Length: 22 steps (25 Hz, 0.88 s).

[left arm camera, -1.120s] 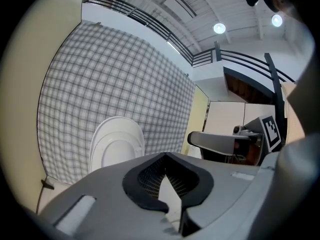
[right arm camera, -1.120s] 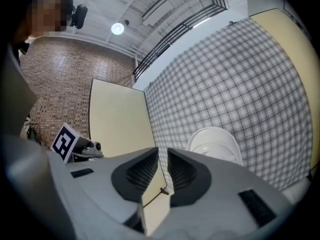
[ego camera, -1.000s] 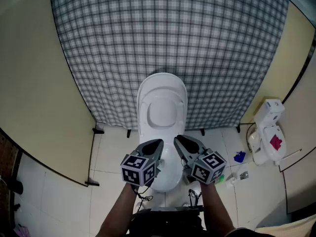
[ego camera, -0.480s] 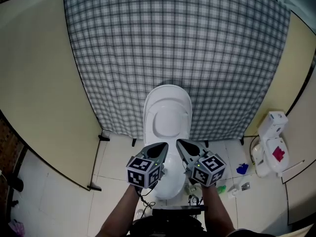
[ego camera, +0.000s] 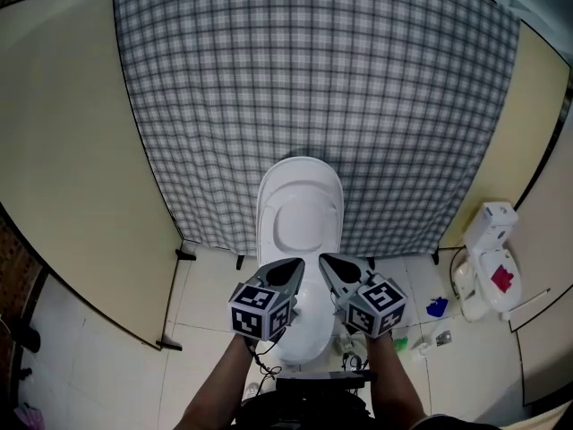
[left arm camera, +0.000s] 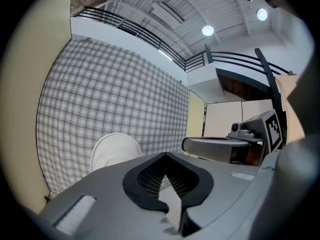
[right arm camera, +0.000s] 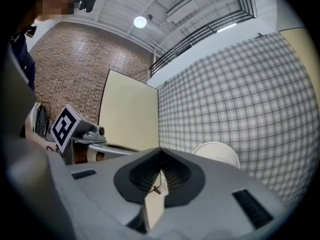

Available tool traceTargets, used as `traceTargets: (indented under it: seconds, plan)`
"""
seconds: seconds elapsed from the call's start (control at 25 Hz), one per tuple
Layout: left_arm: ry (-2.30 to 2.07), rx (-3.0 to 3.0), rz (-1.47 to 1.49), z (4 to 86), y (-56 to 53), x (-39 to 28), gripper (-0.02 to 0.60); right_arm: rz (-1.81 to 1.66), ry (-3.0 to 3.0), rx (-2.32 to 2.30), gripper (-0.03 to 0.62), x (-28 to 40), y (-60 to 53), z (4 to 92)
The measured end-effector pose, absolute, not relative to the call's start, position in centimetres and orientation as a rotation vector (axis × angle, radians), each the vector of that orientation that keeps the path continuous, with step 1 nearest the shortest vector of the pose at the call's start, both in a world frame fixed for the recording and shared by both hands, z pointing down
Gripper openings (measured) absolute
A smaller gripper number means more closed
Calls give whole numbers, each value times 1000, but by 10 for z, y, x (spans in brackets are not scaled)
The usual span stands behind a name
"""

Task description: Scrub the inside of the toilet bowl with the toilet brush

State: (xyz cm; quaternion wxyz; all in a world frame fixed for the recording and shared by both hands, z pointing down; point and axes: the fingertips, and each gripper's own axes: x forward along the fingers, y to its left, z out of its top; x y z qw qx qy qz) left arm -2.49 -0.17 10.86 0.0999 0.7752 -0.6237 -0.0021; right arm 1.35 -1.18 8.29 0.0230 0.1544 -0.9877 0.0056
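A white toilet (ego camera: 300, 213) stands against a checked cloth with its lid raised; its bowl (ego camera: 309, 330) shows between my two grippers. I cannot make out a toilet brush in any view. My left gripper (ego camera: 294, 265) hangs over the bowl's left side, shut with nothing in it; in the left gripper view its jaws (left arm camera: 166, 155) meet at the tip. Over the bowl's right side my right gripper (ego camera: 326, 260) is likewise shut and empty (right arm camera: 160, 149). The raised lid (left arm camera: 115, 151) (right arm camera: 217, 154) lies ahead of both.
The checked cloth (ego camera: 313, 79) hangs behind the toilet, between beige panels at the left (ego camera: 63, 150) and right (ego camera: 533, 124). On the tiled floor at the right stand a white appliance with a pink patch (ego camera: 488, 258), a blue object (ego camera: 436, 307) and a small green item (ego camera: 400, 341).
The head view has shifted, so the toilet sits a little lower and more to the right in the picture. Both grippers stay side by side over the bowl.
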Motion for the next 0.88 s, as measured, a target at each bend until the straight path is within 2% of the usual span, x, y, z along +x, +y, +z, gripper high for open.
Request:
traceTargets:
  seconds: [0.88]
  plan:
    - [-1848, 2324, -4, 122, 12, -38, 9, -65, -3062, 397, 12, 17, -2, 95]
